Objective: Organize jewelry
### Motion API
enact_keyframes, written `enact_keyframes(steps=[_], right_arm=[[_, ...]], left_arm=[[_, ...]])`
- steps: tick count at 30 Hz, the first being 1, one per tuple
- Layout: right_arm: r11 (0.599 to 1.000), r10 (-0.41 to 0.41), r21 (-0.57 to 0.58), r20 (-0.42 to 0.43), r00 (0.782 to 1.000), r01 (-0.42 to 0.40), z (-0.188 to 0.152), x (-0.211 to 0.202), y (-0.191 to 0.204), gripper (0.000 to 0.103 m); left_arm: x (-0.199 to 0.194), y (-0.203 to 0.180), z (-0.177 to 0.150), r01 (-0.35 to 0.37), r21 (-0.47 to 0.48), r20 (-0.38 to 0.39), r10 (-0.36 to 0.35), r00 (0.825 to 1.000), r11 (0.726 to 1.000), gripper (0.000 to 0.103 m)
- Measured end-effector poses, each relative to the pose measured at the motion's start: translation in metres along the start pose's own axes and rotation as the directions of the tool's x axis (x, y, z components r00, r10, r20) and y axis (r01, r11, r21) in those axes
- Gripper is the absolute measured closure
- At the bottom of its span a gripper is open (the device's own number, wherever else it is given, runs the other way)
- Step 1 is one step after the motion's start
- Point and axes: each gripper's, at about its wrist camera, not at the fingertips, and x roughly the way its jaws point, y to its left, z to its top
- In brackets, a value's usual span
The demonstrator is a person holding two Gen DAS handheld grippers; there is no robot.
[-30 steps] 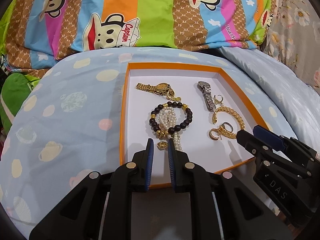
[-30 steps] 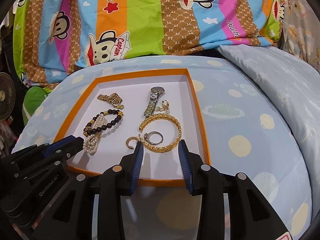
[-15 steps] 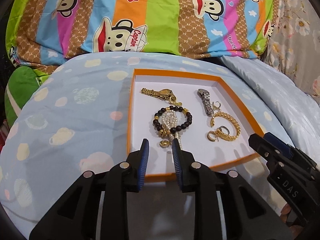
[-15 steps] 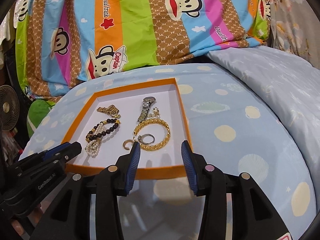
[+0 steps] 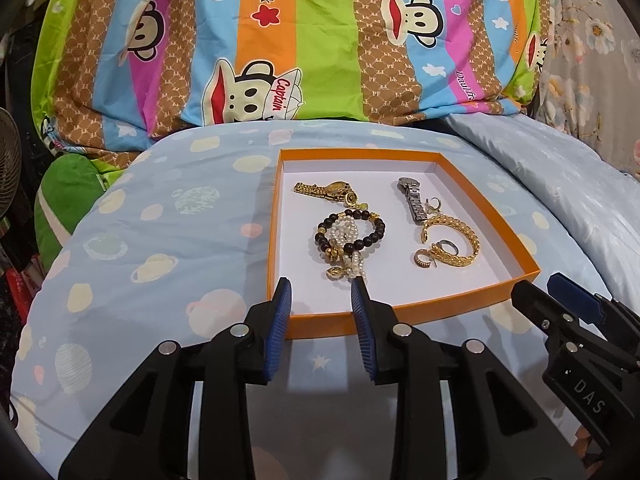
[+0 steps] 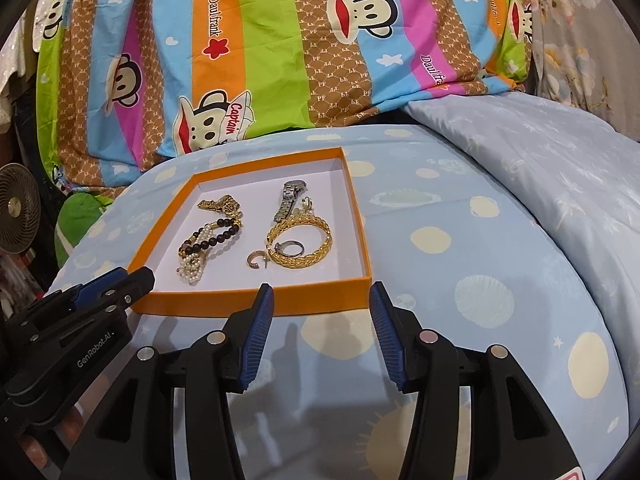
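Note:
An orange-rimmed white tray (image 5: 404,309) (image 6: 256,300) lies on the blue bedcover. In it lie a gold watch (image 5: 326,190) (image 6: 221,204), a dark bead bracelet (image 5: 352,229) (image 6: 212,236) tangled with a pearl strand (image 5: 356,260), a silver watch (image 5: 412,199) (image 6: 290,198), a gold bangle (image 5: 460,240) (image 6: 302,242) with a silver ring (image 6: 291,246) inside it, and a small gold earring (image 5: 424,259) (image 6: 255,259). My left gripper (image 5: 322,292) is open and empty at the tray's near edge. My right gripper (image 6: 322,294) is open and empty just before the tray's near right corner.
A striped cartoon-monkey quilt (image 5: 320,40) is piled behind the tray. A pale blue quilt (image 6: 540,152) rises at the right. A green cushion (image 5: 68,200) and a small fan (image 6: 16,204) sit at the left, off the bedcover's edge.
Both grippers have drawn back from over the tray to its near edge and both have opened wider. The jewelry has not moved.

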Motion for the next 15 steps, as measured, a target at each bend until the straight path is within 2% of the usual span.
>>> enact_keyframes(steps=[3,6,8,13,15], right_arm=[[1.000,-0.001,-0.003,0.003,1.000,0.001,-0.0023,-0.0026,0.0009,0.052],[1.000,-0.011,-0.010,0.011,1.000,0.012,-0.0035,-0.0047,0.0023,0.045],[1.000,-0.020,-0.018,0.016,1.000,0.020,-0.0037,-0.0054,0.0038,0.041],[0.999,-0.031,-0.028,0.013,0.999,0.032,-0.0032,-0.0042,0.0051,0.038],[0.999,-0.036,-0.031,0.011,0.999,0.037,-0.0033,-0.0038,0.0061,0.035]], left_arm=[[-0.0025,-0.0002,-0.0015,-0.009,0.000,0.006,0.009,1.000,1.000,0.073],[-0.0053,-0.0020,-0.0038,-0.021,0.004,0.010,0.021,1.000,1.000,0.070],[-0.0069,-0.0046,-0.0059,-0.032,0.012,0.006,0.032,0.999,0.999,0.065],[-0.0080,-0.0084,-0.0086,-0.057,0.021,-0.005,0.057,0.998,0.998,0.063],[-0.0074,-0.0087,-0.0094,-0.064,0.020,-0.012,0.064,0.998,0.998,0.060]])
